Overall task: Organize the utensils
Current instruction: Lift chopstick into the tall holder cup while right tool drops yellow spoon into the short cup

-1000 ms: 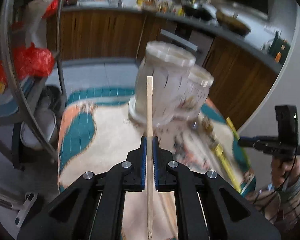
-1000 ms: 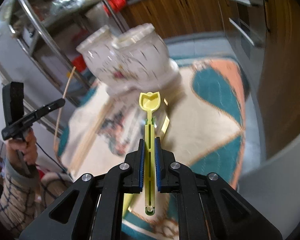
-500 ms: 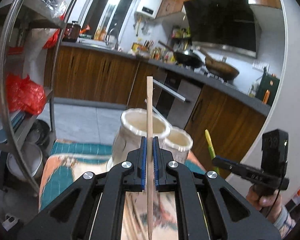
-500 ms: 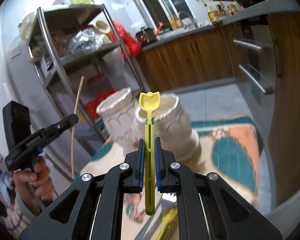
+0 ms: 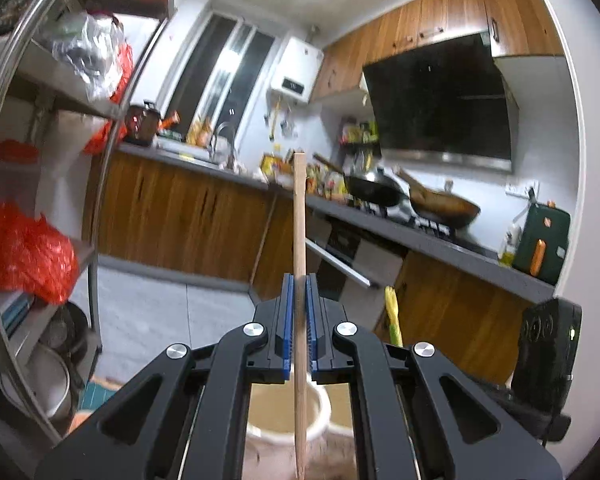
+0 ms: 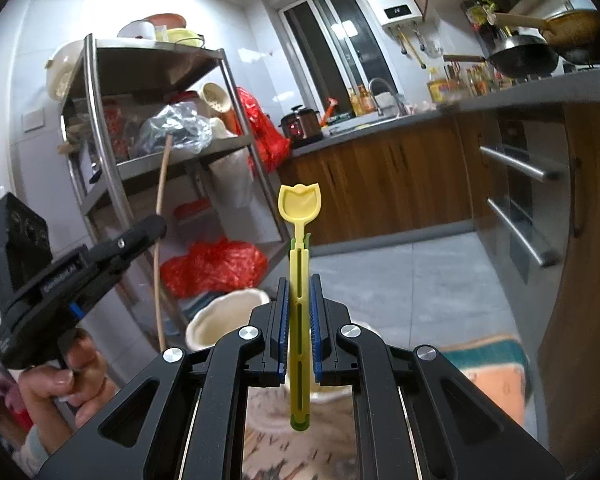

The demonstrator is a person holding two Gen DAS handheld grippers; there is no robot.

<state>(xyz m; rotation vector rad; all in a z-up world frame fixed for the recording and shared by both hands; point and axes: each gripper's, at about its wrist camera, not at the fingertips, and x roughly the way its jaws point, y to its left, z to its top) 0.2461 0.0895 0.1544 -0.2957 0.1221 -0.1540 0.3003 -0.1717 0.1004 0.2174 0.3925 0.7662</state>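
My left gripper (image 5: 299,300) is shut on a wooden chopstick (image 5: 299,216) that stands upright, its lower end over the mouth of a cream ceramic holder (image 5: 284,420). My right gripper (image 6: 299,304) is shut on a yellow plastic spoon (image 6: 299,208), bowl end up, above a second cream holder (image 6: 220,320). In the right wrist view the left gripper (image 6: 148,228) shows at the left with the chopstick (image 6: 162,184). In the left wrist view the yellow spoon (image 5: 392,312) shows at the right.
A steel shelf rack (image 6: 112,128) with red bags and pots stands at the left. Wooden kitchen cabinets (image 5: 180,220) and a counter with woks (image 5: 440,204) run behind. A patterned mat (image 6: 492,364) lies under the holders.
Both grippers have risen and tilted upward with their utensils. The holders have dropped to the bottom of both views, and the kitchen walls and ceiling now fill the frames.
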